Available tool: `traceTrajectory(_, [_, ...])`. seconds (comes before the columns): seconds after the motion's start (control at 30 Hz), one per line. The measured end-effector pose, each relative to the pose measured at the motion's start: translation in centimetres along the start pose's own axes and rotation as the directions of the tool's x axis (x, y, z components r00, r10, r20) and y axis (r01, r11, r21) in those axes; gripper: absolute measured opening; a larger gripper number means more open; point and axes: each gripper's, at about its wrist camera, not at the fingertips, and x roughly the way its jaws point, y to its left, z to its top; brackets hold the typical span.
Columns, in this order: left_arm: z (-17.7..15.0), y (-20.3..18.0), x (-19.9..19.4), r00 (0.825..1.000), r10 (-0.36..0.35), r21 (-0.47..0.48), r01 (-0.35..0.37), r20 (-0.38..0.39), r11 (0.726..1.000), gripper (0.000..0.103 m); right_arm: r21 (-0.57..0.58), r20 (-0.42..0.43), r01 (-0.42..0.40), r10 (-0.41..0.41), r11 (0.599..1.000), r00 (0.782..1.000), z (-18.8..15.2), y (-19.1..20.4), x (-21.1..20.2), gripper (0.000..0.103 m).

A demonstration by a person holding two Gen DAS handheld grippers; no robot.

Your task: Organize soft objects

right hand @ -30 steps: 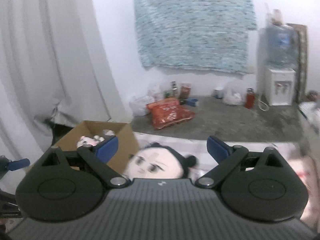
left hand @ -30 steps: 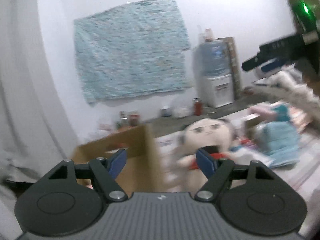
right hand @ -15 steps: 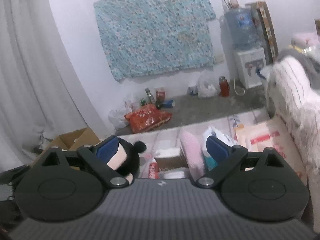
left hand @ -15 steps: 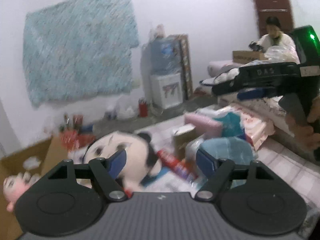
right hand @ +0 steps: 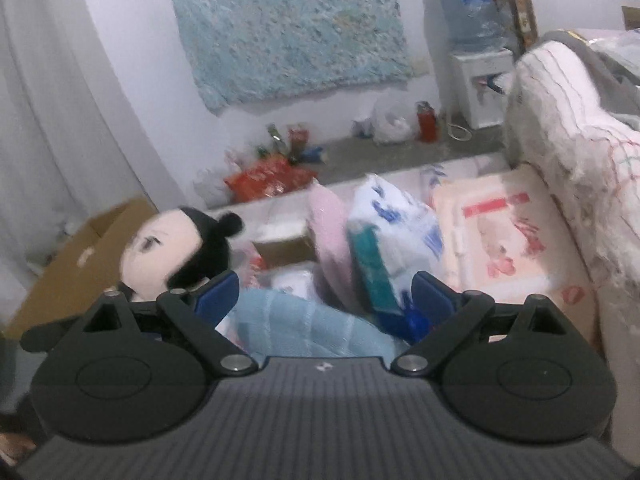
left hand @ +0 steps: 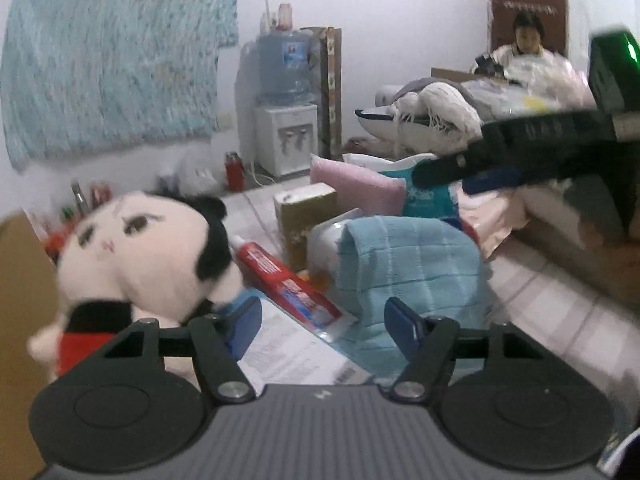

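Left gripper (left hand: 322,322), fingers closing on nothing, faces the doll (left hand: 148,256) at frame left: light, squashy; pinch its head. Right gripper (right hand: 324,294) spread, empty, over the towel (right hand: 296,328)

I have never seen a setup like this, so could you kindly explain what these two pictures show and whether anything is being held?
No robot here: a person carries a two-finger tool in each hand, each with a camera looking along its fingers. One picture is from the left tool, whose jaws are closing with nothing between them; the other is from the right tool, open and empty. On the bed lie a plush doll, a toothpaste tube, a folded blue towel, a pink cushion and a small box. A cardboard box stands beside it.
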Motion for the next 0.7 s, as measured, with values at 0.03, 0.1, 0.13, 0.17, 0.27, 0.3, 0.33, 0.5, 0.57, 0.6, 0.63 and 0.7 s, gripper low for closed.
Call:
traceTrajectory(0.03, [0.0,0.2,0.2,1.000,-0.018,-0.021,0.018,0.000,1.000,0.070,0.007,0.000,0.008,-0.008,1.000,1.000,-0.1,-0.1,0.0,0.093])
traceTrajectory(0.1, [0.2,0.2,0.6,0.999,-0.040,-0.028,0.040,0.011,0.999,0.070,0.043,-0.016,0.002,-0.001,0.999,1.000,-0.2,-0.8,0.0,0.093])
traceTrajectory(0.13, [0.4,0.0,0.8,0.999,-0.039,-0.020,0.040,0.024,0.999,0.069,0.067,-0.035,-0.009,0.011,0.998,0.999,-0.2,-1.2,-0.1,0.091])
traceTrajectory(0.17, [0.6,-0.1,0.9,0.998,-0.045,-0.009,0.045,0.036,0.999,0.069,0.084,-0.048,-0.021,0.025,0.996,0.999,-0.3,-1.7,-0.4,0.090])
traceTrajectory(0.27, [2.1,-0.9,2.1,0.996,-0.061,-0.001,0.061,0.069,0.998,0.069,0.102,-0.065,-0.003,0.010,0.995,0.998,-0.5,-2.3,-0.4,0.089])
traceTrajectory(0.3, [2.8,-1.2,2.5,0.994,-0.071,-0.001,0.071,0.086,0.997,0.070,0.103,-0.066,0.005,0.002,0.995,0.998,-0.4,-2.4,-0.6,0.090])
traceTrajectory(0.33, [3.2,-1.5,3.0,0.992,-0.085,0.001,0.086,0.091,0.996,0.069,0.106,-0.068,-0.001,0.008,0.994,0.998,-0.4,-2.6,-0.7,0.089])
traceTrajectory(0.5, [3.7,-2.3,5.3,0.994,-0.083,0.014,0.082,0.073,0.997,0.062,0.125,-0.064,-0.028,0.036,0.992,0.997,-0.3,-3.2,-1.5,0.089])
traceTrajectory(0.57, [3.3,-2.2,6.0,0.995,-0.082,0.019,0.081,0.048,0.997,0.057,0.149,-0.044,-0.009,0.016,0.989,0.999,-0.1,-3.6,-1.9,0.087])
traceTrajectory(0.6, [3.1,-2.1,6.2,0.996,-0.081,0.011,0.080,0.036,0.997,0.047,0.170,-0.035,-0.014,0.020,0.985,0.999,-0.1,-4.1,-2.0,0.086])
traceTrajectory(0.63, [3.0,-1.8,6.4,0.996,-0.084,-0.004,0.084,0.027,0.996,0.041,0.188,-0.029,-0.023,0.029,0.982,0.999,-0.1,-4.5,-2.2,0.085])
traceTrajectory(0.7, [2.8,-1.4,6.2,0.994,-0.101,-0.032,0.103,0.038,0.994,0.022,0.213,-0.019,-0.047,0.052,0.976,0.998,-0.2,-5.0,-2.4,0.082])
